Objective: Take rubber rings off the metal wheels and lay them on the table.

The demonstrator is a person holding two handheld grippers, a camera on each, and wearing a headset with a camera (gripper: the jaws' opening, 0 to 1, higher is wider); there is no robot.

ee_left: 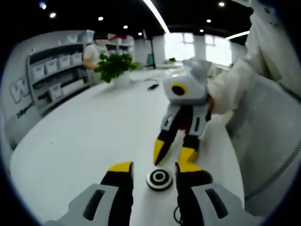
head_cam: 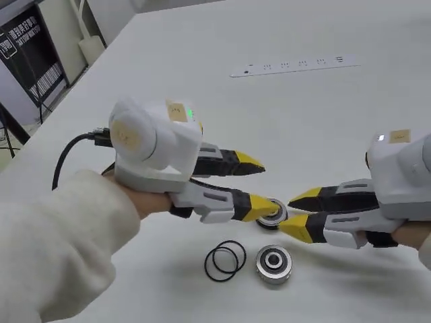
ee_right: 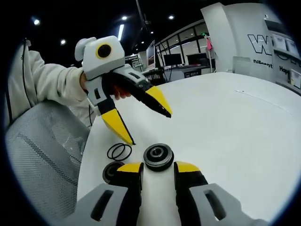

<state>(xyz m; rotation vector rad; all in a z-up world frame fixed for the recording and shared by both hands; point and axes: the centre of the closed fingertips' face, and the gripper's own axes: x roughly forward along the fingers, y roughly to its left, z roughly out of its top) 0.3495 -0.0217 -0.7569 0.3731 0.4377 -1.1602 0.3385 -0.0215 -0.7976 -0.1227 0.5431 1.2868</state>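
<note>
White and broad, the counter (head_cam: 323, 121) carries a flat white power strip (head_cam: 296, 66) at its far side and the work near the person's edge. The left gripper (head_cam: 264, 185), black with yellow tips on a white body, reaches in from the left with its jaws spread wide and nothing between them. Its lower tip sits close to a small round metal wheel with a dark rim (head_cam: 272, 217). The right gripper (head_cam: 287, 213), of the same make, comes from the opposite side, jaws likewise released, their tips just short of that wheel (in the right gripper view the wheel lies just ahead of the gap, not inside it). Whether any tip touches the wheel cannot be told. Nearer the person, a second metal wheel with a bare silver rim (head_cam: 274, 263) lies flat on the counter. Just beside it, to its left, two thin black rubber rings (head_cam: 225, 260) lie overlapping. A cream sleeve (head_cam: 60, 249) covers the arm behind the left gripper.
</note>
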